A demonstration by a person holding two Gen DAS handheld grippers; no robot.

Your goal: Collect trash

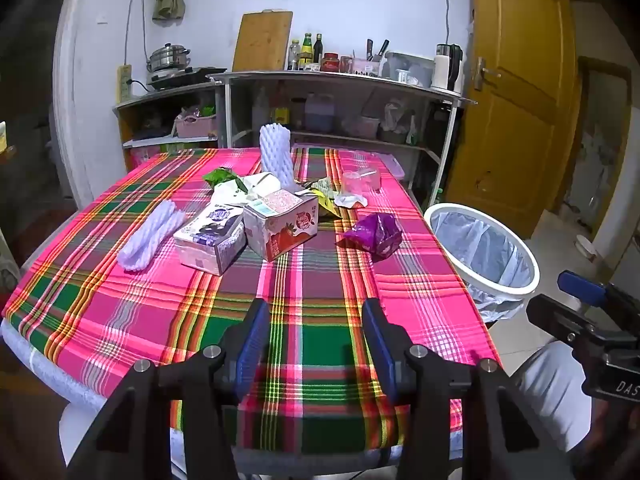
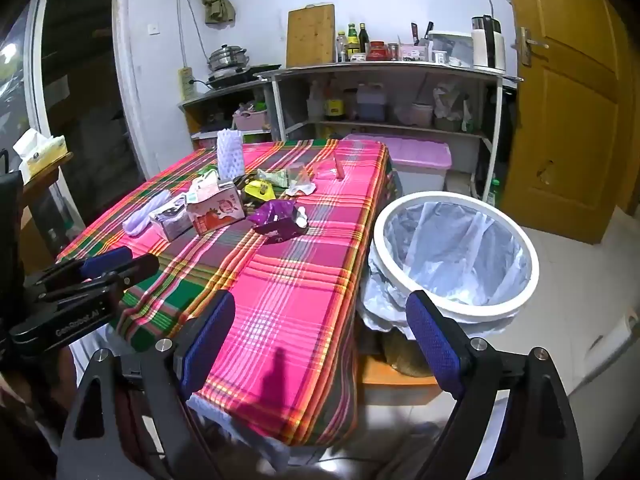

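My left gripper [image 1: 316,344] and right gripper [image 2: 324,344] both gape, holding nothing (over the tablecloth [image 1: 320,280]); purple wrapper [image 1: 374,234] at 1 o'clock, bin [image 2: 456,256] at 2.

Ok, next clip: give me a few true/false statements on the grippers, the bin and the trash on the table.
1. Both grippers are open and empty. True: left gripper, right gripper.
2. The bin holds trash. False: only its liner shows.
3. The purple wrapper lies on the table. True.
4. The strawberry carton is in the bin. False: it is on the table.
5. The foam sleeve stands upright. True.
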